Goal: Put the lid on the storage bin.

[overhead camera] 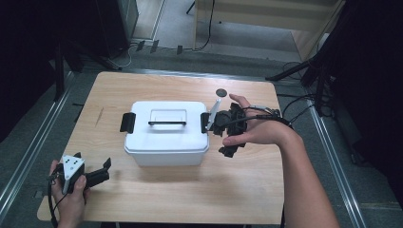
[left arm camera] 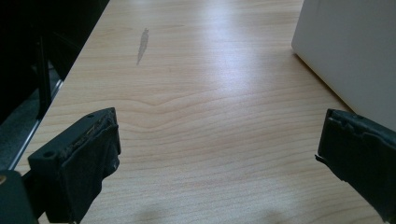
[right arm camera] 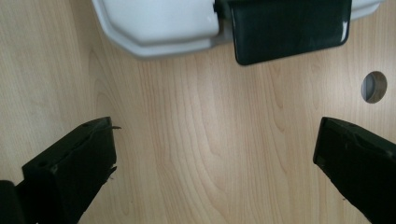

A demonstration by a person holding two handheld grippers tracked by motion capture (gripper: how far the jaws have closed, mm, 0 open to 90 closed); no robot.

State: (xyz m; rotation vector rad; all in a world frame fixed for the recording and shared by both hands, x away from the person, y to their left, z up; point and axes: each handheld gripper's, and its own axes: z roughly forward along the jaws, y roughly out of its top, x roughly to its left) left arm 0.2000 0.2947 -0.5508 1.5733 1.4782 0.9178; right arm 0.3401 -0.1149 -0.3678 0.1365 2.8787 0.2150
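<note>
Wooden desk (overhead camera: 228,190) carries a white latched box (overhead camera: 166,135). Right hand-held gripper (overhead camera: 227,135), jaws spread, hovers just beside its black latch (right arm camera: 289,28); left hand-held gripper (overhead camera: 92,166), jaws spread, holds nothing.

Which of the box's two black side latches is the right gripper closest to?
The latch on the white box's right end, facing the right gripper. The other latch sits at the opposite end, on the left gripper's side.

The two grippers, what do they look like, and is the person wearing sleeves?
Both are black handheld two-jaw tools. The left gripper carries a grey three-cornered plate with dark dots on top and trails a black cable. The right gripper also trails black cable, with a pale plate seen edge-on. Its jaws are blocky and black. Forearms are bare, no sleeves.
</note>
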